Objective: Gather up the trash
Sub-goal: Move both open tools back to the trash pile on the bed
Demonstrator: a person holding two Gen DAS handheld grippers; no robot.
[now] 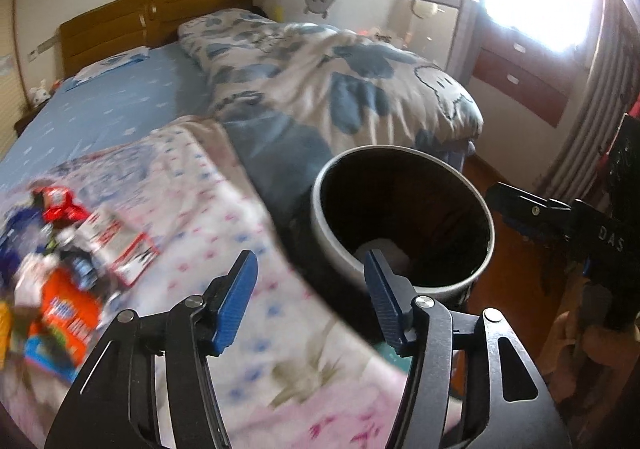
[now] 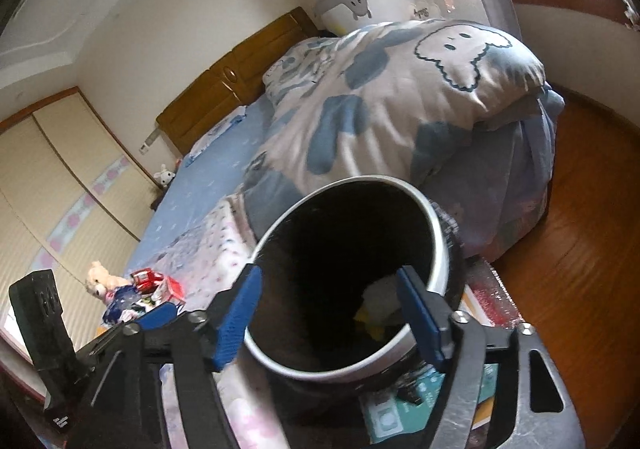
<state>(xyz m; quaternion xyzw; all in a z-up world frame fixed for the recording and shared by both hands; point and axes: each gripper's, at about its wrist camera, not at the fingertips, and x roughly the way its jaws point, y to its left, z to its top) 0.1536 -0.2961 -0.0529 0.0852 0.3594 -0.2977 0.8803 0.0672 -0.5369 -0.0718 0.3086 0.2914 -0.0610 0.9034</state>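
Left gripper [image 1: 310,291], jaws spread wide and empty, above the pink-flowered sheet [image 1: 208,209] at the foot of the bed. Blue pads [image 1: 236,301] well apart, nothing between them. Bin [image 1: 400,217] at 1 o'clock from that gripper, dark inside with a pale rim, standing just beside the bed's edge. Something white [image 1: 384,249] lying at the bin's bottom, partly hidden behind the right-hand pad. Trash pile [image 1: 60,269] at 9 o'clock on the sheet: red wrapper, white and red carton, orange packet, all blurred and hard to read. Quilt [image 1: 340,85] with blue blotches bunched at 12 o'clock, wooden headboard [image 1: 152,17] at 11 o'clock behind it. Right gripper [image 1: 520,209] showing at 3 o'clock past the bin's rim.

Right gripper [image 2: 328,297] in its own view, jaws likewise released and holding nothing, straddling the bin [image 2: 348,273] mouth with one pad to each side of the near rim. Cannot tell whether either pad touches the rim. White and yellow scrap [image 2: 376,309] at the bin's bottom, at 5 o'clock within the opening. Trash pile [image 2: 148,289] at 9 o'clock on the sheet, a small plush bear [image 2: 100,277] just beside it. Left gripper [image 2: 160,317] partly visible at 8 o'clock. Teal box [image 2: 392,413] under the bin at 6 o'clock. Wood floor [image 2: 580,249] at 3 o'clock.
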